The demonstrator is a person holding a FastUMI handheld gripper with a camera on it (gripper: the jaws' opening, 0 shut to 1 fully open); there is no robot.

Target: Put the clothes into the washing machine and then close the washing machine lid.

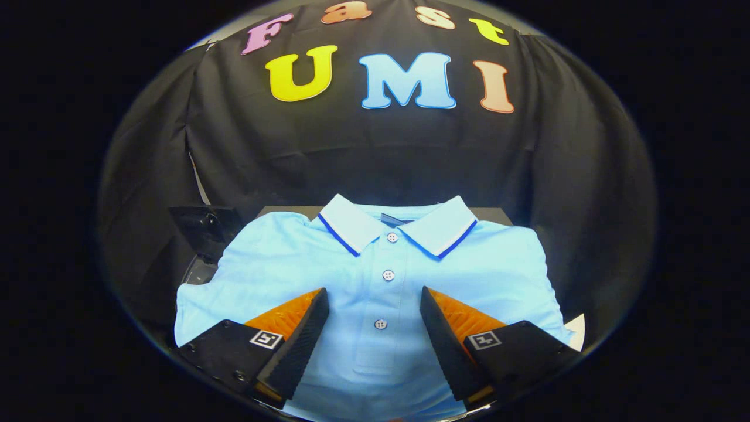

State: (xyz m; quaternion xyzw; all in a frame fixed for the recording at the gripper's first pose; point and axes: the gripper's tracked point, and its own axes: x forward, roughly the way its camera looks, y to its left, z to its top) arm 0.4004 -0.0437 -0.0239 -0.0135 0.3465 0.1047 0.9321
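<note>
Claw (375, 319): fingers spread wide, holding nothing
Shirt: folded light-blue polo shirt (281, 264) lies directly beneath, button placket running straight ahead between the fingers, collar beyond

Booth backdrop, upper half of the frame.
Black cloth wall (375, 146) is hanging in soft folds behind a dark surface (498, 214); light is falling brightly at centre, leaving the sides dim.

- Polo shirt (381, 275): lower hem cut off below the gripper (375, 308); its wide-apart fingers cover part of each side of the front.
- Dark surface (495, 214) under the shirt: only back corners visible, nature unclear.
- Black part (202, 225) left of the shirt: too dark to identify.
- White scrap (576, 328) at the shirt's right edge: mostly hidden.
</note>
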